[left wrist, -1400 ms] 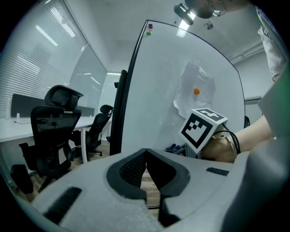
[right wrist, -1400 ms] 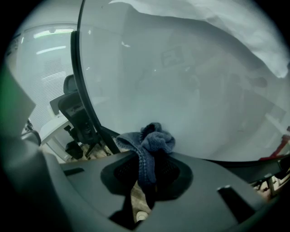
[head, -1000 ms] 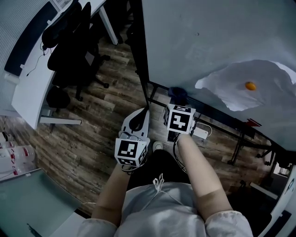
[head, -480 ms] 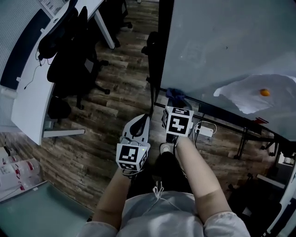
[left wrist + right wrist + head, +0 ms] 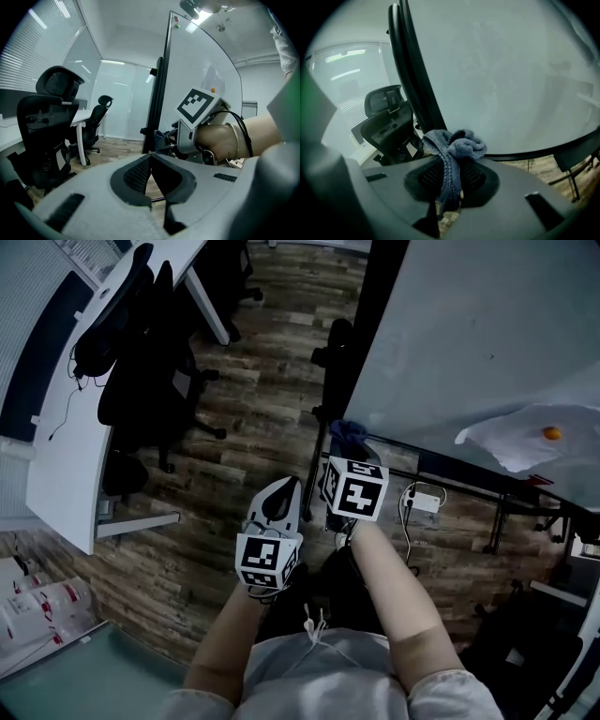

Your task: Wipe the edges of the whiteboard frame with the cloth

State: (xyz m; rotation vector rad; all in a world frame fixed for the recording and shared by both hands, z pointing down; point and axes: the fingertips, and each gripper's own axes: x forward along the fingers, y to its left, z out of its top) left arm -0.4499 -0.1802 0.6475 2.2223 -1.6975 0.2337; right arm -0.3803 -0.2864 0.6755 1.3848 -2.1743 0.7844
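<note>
My right tongs [image 5: 449, 161] pinch the cloth [image 5: 459, 145] with a bunched wad sticking out front, so fabric rather than plastic meets the frame [image 5: 410, 79] at the whiteboard's [image 5: 501, 70] lower corner (contact I can't confirm). Left tongs [image 5: 151, 161] hang pressed together, empty, held aside as spare.

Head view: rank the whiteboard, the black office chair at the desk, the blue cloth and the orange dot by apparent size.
1. whiteboard, largest even though the frame crops it
2. black office chair
3. blue cloth, only partly visible
4. orange dot
</note>
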